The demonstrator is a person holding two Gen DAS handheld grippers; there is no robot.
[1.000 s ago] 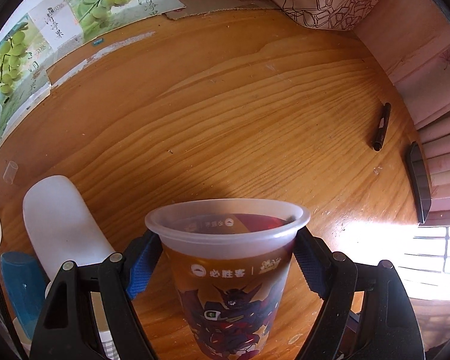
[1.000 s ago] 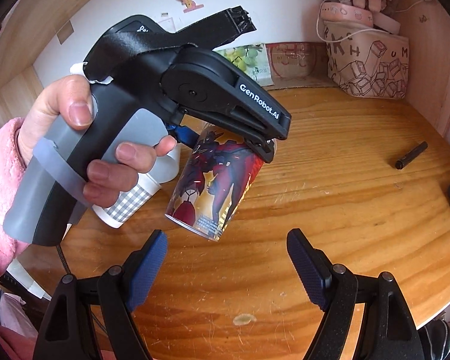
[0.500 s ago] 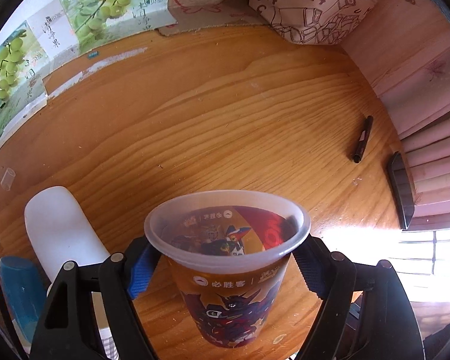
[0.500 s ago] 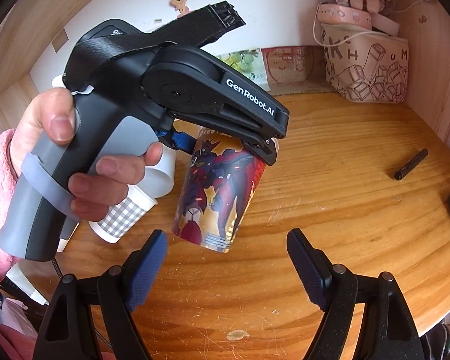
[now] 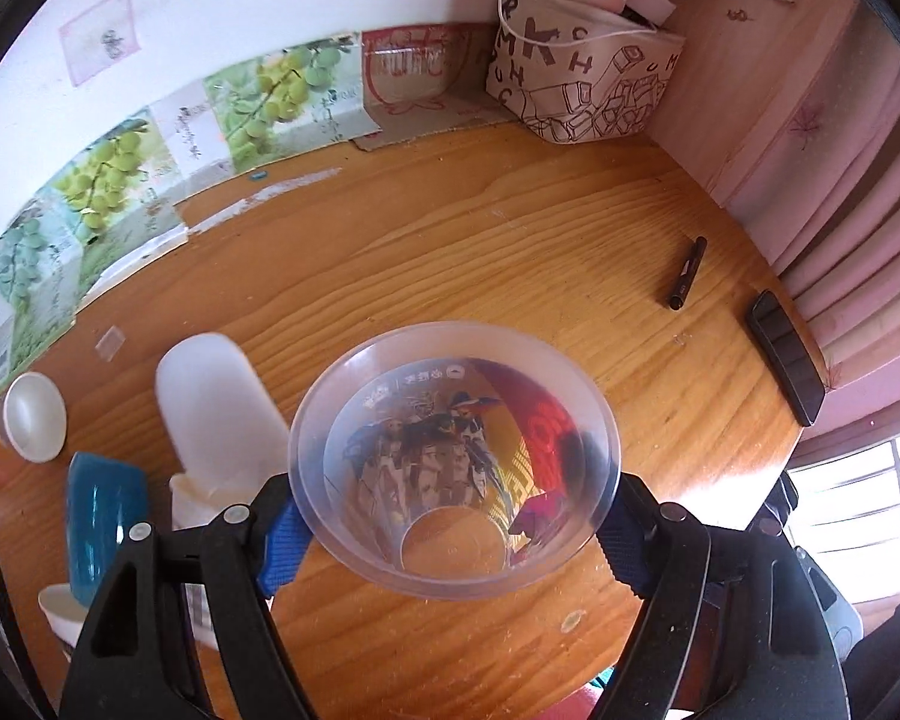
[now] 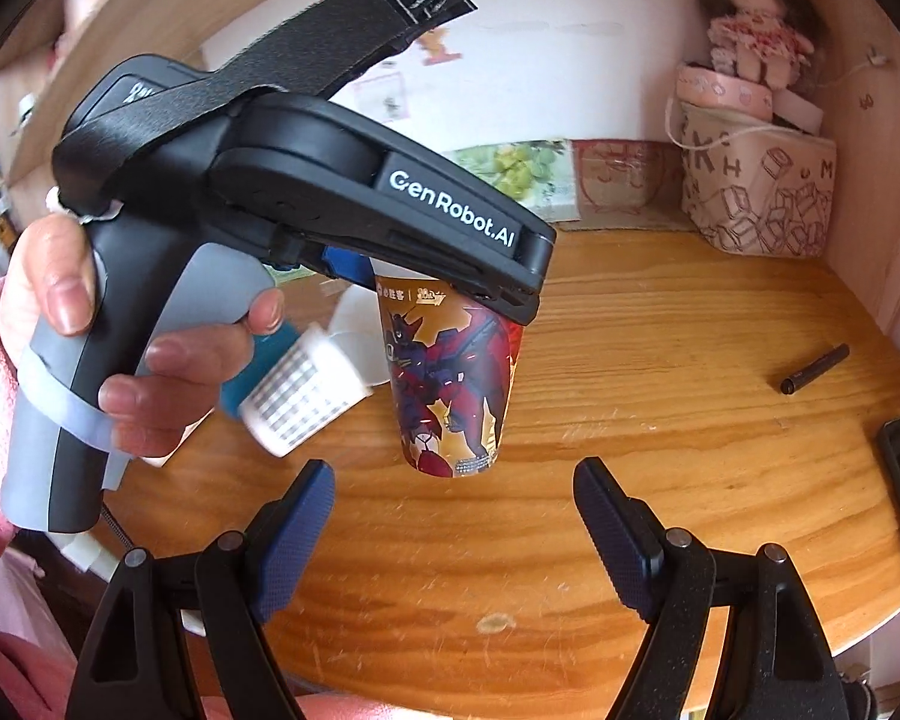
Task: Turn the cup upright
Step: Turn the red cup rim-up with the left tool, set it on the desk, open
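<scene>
The cup (image 5: 453, 468) is clear plastic with a red robot print. My left gripper (image 5: 450, 519) is shut on it just under the rim, and I look down into its open mouth. In the right wrist view the cup (image 6: 450, 378) hangs upright, mouth up, with its base just above the wooden table (image 6: 630, 360). The left gripper's body (image 6: 306, 204) is above it, held by a hand. My right gripper (image 6: 453, 531) is open and empty, in front of and below the cup.
A white cup (image 5: 210, 408), a blue cup (image 5: 102, 516) and a checked paper cup (image 6: 300, 396) lie left of the held cup. A small white bowl (image 5: 33, 417) sits far left. A black pen (image 5: 687, 273) and black phone (image 5: 786, 357) lie right. A printed bag (image 5: 582, 78) stands at the back.
The left gripper has turned the cup from tilted to upright, mouth up, and raised the view. The right gripper has stayed open and nearly still.
</scene>
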